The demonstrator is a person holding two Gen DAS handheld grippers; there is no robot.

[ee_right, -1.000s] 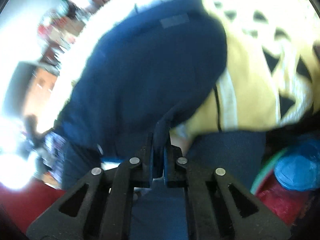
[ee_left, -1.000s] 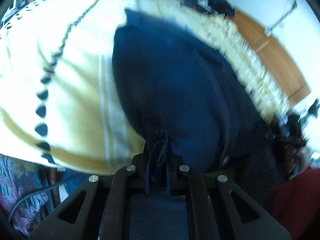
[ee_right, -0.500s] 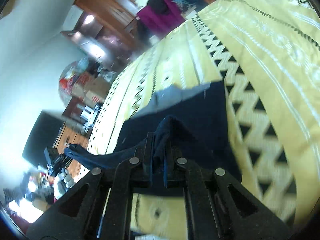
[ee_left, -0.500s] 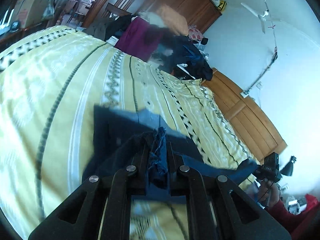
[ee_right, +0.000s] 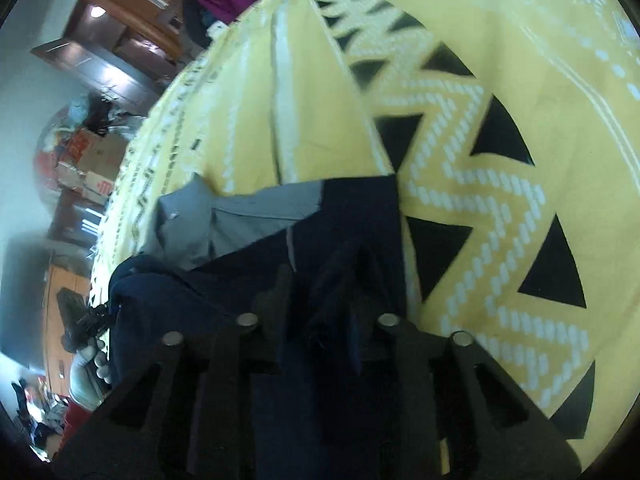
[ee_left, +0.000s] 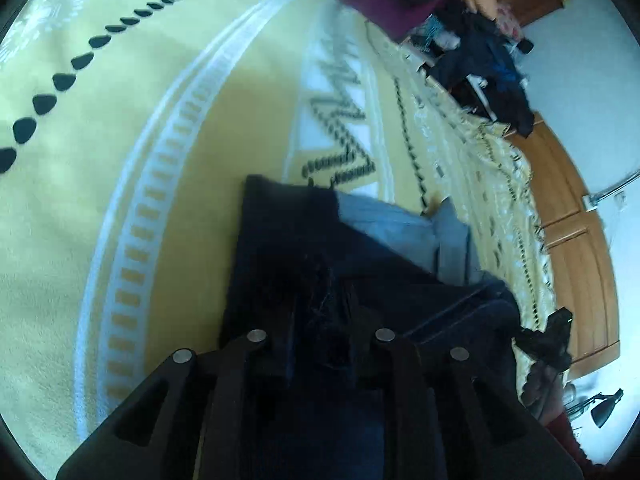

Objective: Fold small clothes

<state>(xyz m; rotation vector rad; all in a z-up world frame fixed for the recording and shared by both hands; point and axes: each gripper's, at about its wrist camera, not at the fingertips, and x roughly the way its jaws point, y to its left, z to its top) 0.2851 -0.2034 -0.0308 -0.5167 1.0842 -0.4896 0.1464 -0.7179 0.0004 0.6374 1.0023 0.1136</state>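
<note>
A dark navy garment (ee_left: 288,240) lies folded on the yellow patterned bedspread (ee_left: 120,160), and its grey inner side (ee_left: 384,224) shows at the far edge. My left gripper (ee_left: 320,312) is low over the near left corner. Its jaws stand apart, with frayed navy cloth lying loose between them. In the right wrist view the same garment (ee_right: 360,208) lies flat, with the grey part (ee_right: 248,220) to the left. My right gripper (ee_right: 324,294) is open over the near right corner, a ridge of cloth between its fingers.
Heaped dark and magenta clothes (ee_left: 472,48) lie at the far end of the bed, with a wooden wardrobe (ee_left: 576,240) beyond. Cardboard boxes (ee_right: 88,160) and dark furniture stand off the bed's left side. A gloved hand (ee_right: 86,364) shows at the left edge.
Both grippers carried the garment's near edge forward and down onto the bed, folding it over. The jaws of both have since widened, and the cloth now rests on the bedspread.
</note>
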